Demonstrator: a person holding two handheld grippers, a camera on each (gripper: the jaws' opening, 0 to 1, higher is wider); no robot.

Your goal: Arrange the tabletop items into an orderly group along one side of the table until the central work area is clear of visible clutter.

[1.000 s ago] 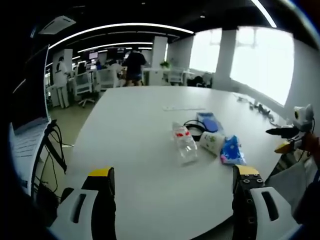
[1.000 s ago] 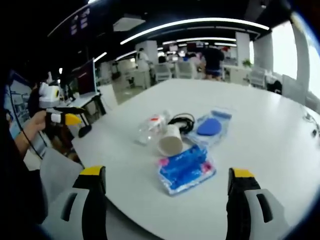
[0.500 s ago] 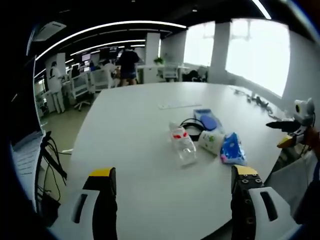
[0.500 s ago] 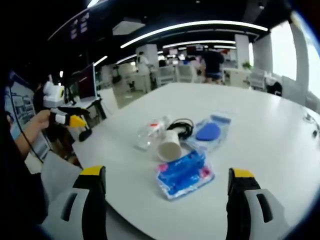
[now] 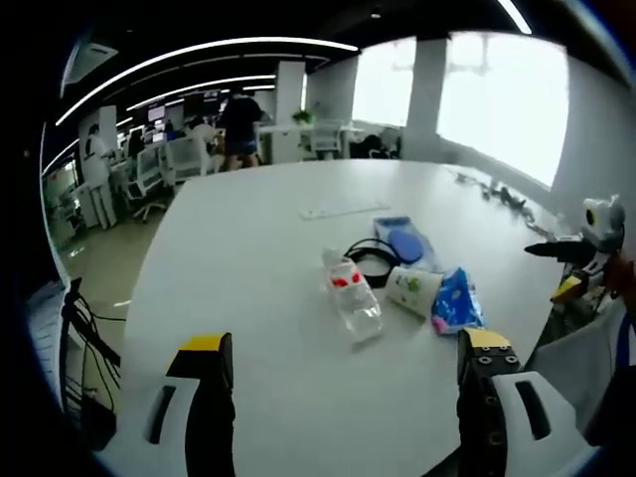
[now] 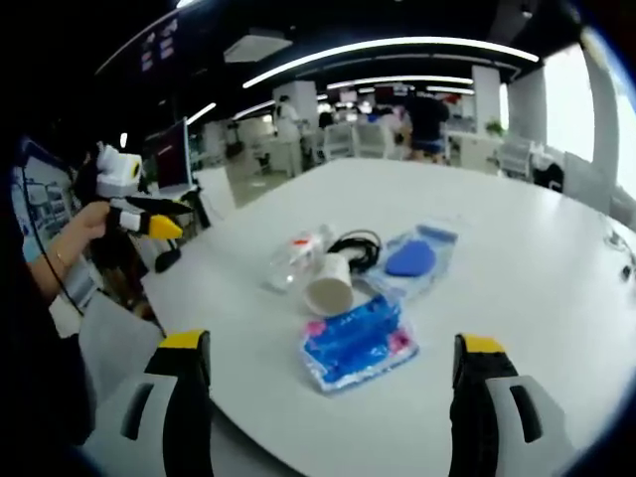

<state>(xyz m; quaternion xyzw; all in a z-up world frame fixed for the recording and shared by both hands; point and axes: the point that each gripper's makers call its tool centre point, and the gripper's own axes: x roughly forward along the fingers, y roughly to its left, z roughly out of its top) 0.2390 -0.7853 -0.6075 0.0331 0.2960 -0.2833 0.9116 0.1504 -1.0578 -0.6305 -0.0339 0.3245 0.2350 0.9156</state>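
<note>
Compared with a second ago, the left gripper view has swung so the monitor and laptop at its left edge are gone and the cluster of items sits a little lower and nearer the centre; in the right gripper view the left gripper, seen at the left and held by a hand, is now raised higher against the dark background. The items themselves lie as before on the white table: a clear plastic bottle on its side, a paper cup tipped over just beside it, a coiled black cable behind them, a flat clear pouch with a blue insert, and a blue wipes packet nearest the table's near edge. Both grippers hover off the table, pointing inward at the cluster from opposite sides — the left gripper's jaws stand wide apart with nothing between them, and the right gripper's jaws likewise gape empty. The right gripper also shows at the right edge of the left gripper view. Wide bare tabletop lies around the cluster, especially toward the far end, where a white strip rests.
</note>
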